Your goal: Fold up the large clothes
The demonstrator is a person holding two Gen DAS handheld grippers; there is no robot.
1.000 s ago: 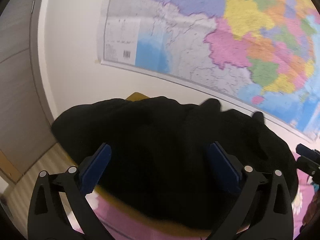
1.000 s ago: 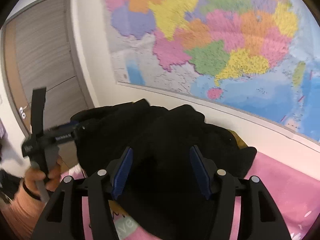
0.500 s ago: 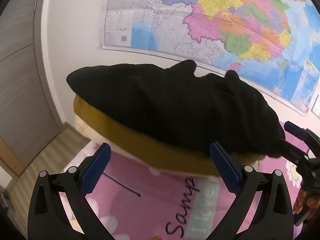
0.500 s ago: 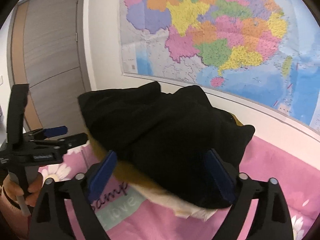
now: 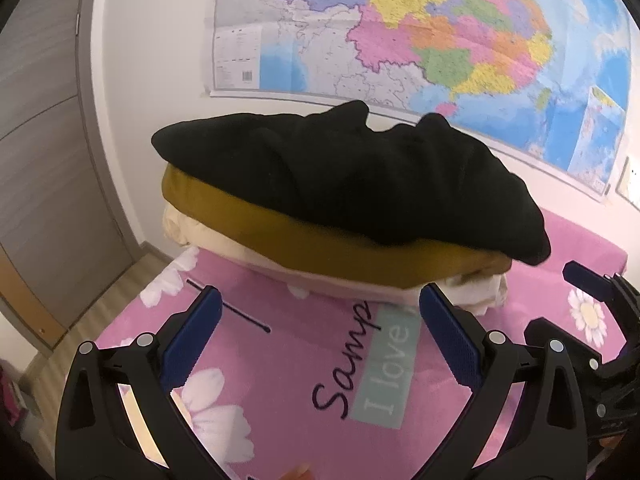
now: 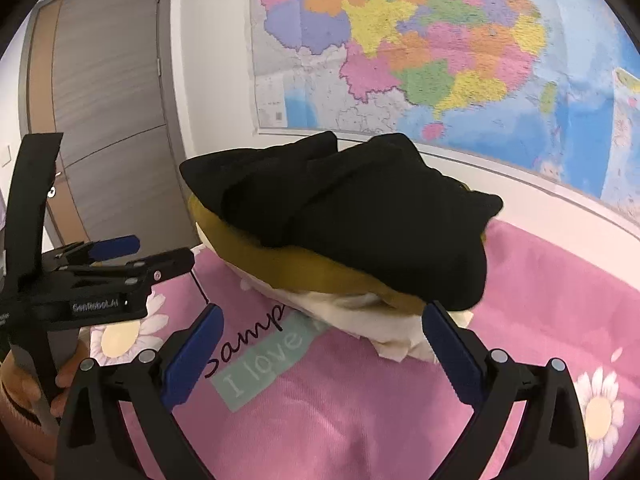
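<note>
A folded black garment (image 5: pixel 360 176) lies on top of a stack, over a mustard one (image 5: pixel 304 236) and a cream one (image 5: pixel 224 244), on the pink bed (image 5: pixel 288 368). The stack also shows in the right wrist view (image 6: pixel 360 216). My left gripper (image 5: pixel 320 332) is open and empty, a little in front of the stack. My right gripper (image 6: pixel 320 344) is open and empty, just in front of the stack's near edge. The left gripper (image 6: pixel 116 256) appears at the left of the right wrist view, the right gripper (image 5: pixel 588 284) at the right edge of the left wrist view.
The pink flowered bedsheet carries a printed label (image 6: pixel 264 364). A large coloured map (image 5: pixel 440 32) hangs on the white wall behind the stack. A grey door (image 6: pixel 104 92) stands at the left, with wooden floor (image 5: pixel 80 304) beside the bed.
Both grippers have opened and let go of the black garment, which now rests on the stack. Both have drawn back toward me, away from the stack.
</note>
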